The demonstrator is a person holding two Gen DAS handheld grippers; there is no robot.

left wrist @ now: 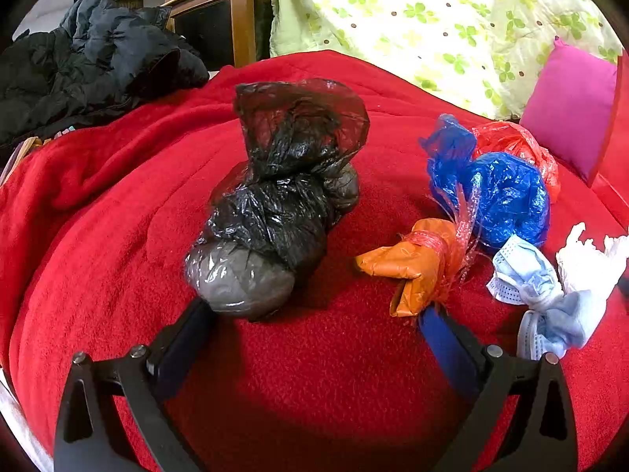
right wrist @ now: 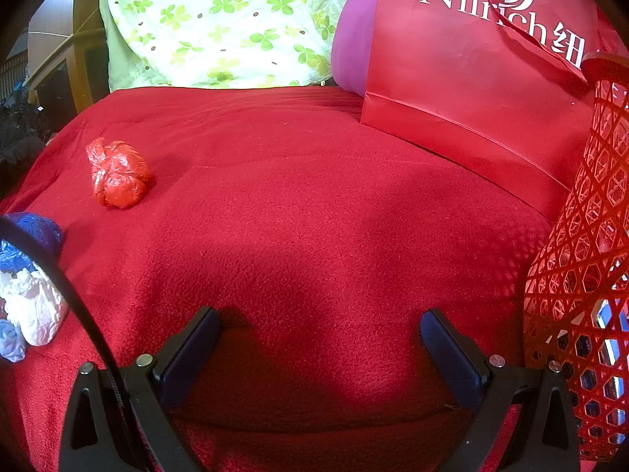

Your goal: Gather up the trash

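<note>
Left wrist view: the left tool (left wrist: 314,310) hovers low over a bed's red blanket (left wrist: 118,204), fingers spread wide, gripping nothing.
Black bag (left wrist: 283,192): a knotted bundle just beyond the left finger, long axis running from its grey bulge at the near end up and away to its loose mouth.
Orange wrapper (left wrist: 412,263): tied with red film, at the right fingertip, its folded end pointing left.
Blue bag (left wrist: 499,192): a ball behind the wrapper, touching a red bag (left wrist: 515,143).
Masks (left wrist: 542,299): pale blue, crumpled at right, beside white tissue (left wrist: 589,259).
Room: dark jacket (left wrist: 90,59) at left, wooden cabinet (left wrist: 228,11), clover-print quilt (left wrist: 432,19), pink pillow (left wrist: 570,106).

Right wrist view: the right tool (right wrist: 320,324) spread apart over bare blanket, holding nothing.
Writing: a red paper bag (right wrist: 464,67) reads "Nilrich" in white, then Chinese characters, partly cut off.
Basket (right wrist: 582,255): red lattice, at the right edge beside the paper bag.
Trash: the red bag sits alone at far left; blue bag, tissue and mask cluster at the left edge.
</note>
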